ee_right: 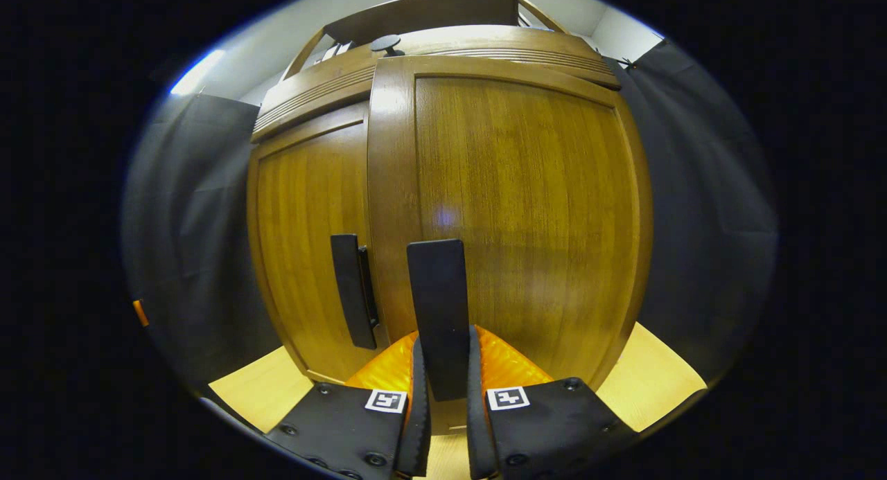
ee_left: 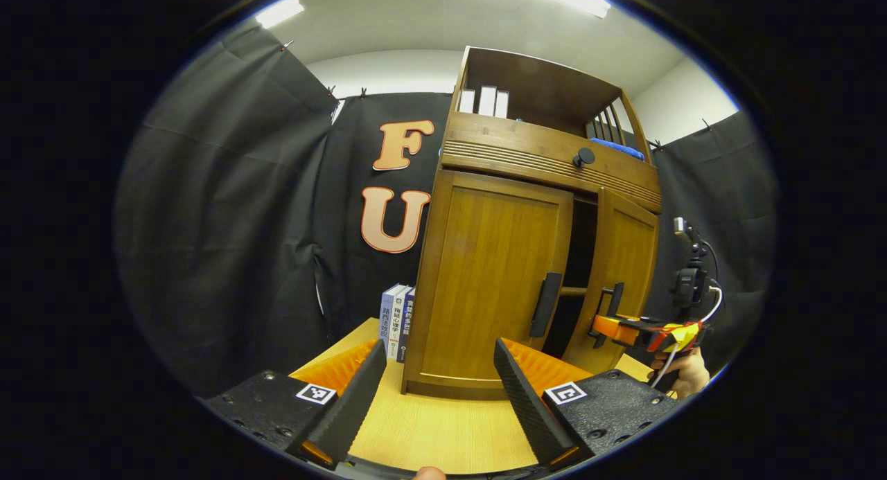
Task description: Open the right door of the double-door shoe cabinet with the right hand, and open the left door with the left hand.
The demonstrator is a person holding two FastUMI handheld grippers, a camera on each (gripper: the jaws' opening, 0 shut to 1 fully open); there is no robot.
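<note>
Right gripper [ee_right: 443, 424] clamped on right door handle [ee_right: 438, 314], door [ee_right: 527, 210] ajar, step 1 underway; left gripper [ee_left: 436, 404] jaws apart, left door handle [ee_left: 546, 304] ahead, slightly right; next: reach, clamp, pull.

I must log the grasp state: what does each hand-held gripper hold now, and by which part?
The right hand-held gripper is shut on the right door's handle, near its lower end. The left hand-held gripper is open and holds nothing.
</note>
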